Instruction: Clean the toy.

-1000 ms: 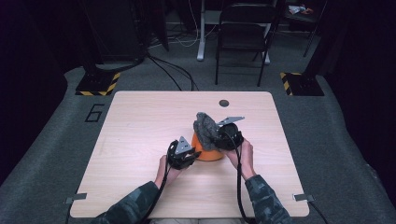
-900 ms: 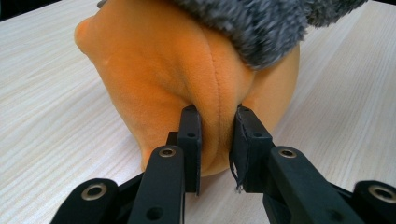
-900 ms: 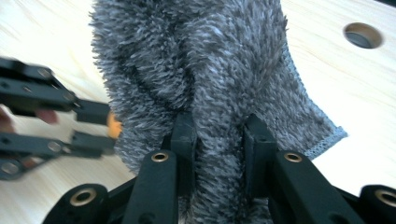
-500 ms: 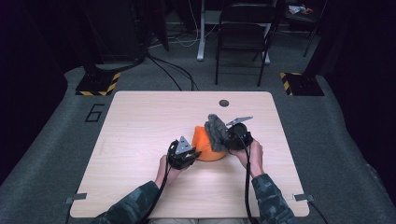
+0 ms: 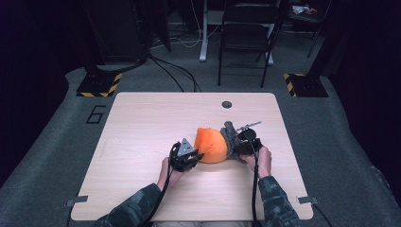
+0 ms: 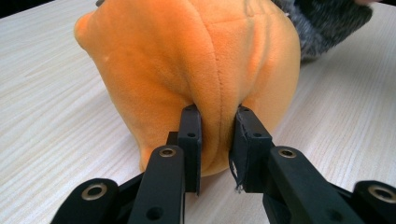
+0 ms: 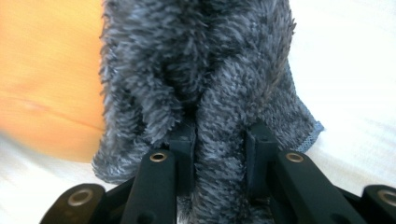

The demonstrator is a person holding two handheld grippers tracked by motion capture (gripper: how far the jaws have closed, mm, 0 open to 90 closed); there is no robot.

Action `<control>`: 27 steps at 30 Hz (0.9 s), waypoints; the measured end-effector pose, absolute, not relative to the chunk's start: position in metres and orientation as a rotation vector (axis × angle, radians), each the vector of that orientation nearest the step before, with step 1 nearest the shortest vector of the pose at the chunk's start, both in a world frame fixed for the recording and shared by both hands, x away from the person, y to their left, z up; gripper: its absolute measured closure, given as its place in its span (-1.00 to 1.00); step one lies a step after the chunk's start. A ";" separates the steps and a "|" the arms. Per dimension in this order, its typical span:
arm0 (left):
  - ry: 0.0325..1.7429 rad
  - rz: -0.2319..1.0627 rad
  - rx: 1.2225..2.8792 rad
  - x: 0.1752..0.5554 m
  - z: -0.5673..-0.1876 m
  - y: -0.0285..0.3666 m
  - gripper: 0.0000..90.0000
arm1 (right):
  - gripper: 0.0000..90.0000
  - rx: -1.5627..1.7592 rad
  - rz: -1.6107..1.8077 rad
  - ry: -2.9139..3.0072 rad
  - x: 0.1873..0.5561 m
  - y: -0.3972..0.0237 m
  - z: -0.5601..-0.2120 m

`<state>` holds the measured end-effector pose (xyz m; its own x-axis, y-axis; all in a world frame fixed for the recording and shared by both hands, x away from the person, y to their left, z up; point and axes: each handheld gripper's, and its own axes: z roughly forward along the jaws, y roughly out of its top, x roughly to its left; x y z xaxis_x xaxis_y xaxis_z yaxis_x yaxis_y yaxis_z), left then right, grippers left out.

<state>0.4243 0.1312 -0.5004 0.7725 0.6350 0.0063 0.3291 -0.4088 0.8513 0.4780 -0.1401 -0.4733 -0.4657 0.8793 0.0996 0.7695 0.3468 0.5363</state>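
A: How did the two grippers stand?

B: The left hand-held gripper (image 6: 217,140) was pinched on a fold of the orange plush (image 6: 196,70); the right hand-held gripper (image 7: 219,140) was clamped on the grey fuzzy cloth (image 7: 210,70).

A: And where did they lie?

B: Lower middle of the desk (image 5: 142,118), plush (image 5: 210,145) between both grippers, cloth (image 5: 230,135) along its right side, nearer the right hand (image 5: 262,158).

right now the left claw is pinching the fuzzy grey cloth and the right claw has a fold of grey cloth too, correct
Not quite. The left claw is pinching a fold of the soft orange plush toy, as the left gripper view shows. The right claw does hold a fold of the fuzzy grey cloth.
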 end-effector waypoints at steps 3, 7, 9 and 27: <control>0.727 0.405 2.024 0.425 -0.501 0.132 0.66 | 0.54 1.516 0.697 2.417 0.481 -0.141 -0.487; 0.726 0.402 2.026 0.425 -0.500 0.132 0.66 | 0.54 1.470 0.652 2.413 0.481 -0.140 -0.488; 0.733 0.400 2.020 0.425 -0.501 0.132 0.66 | 0.56 1.468 0.630 2.410 0.481 -0.142 -0.483; 0.768 0.413 2.001 0.429 -0.501 0.140 0.48 | 0.58 1.308 0.952 2.332 0.462 -0.106 -0.433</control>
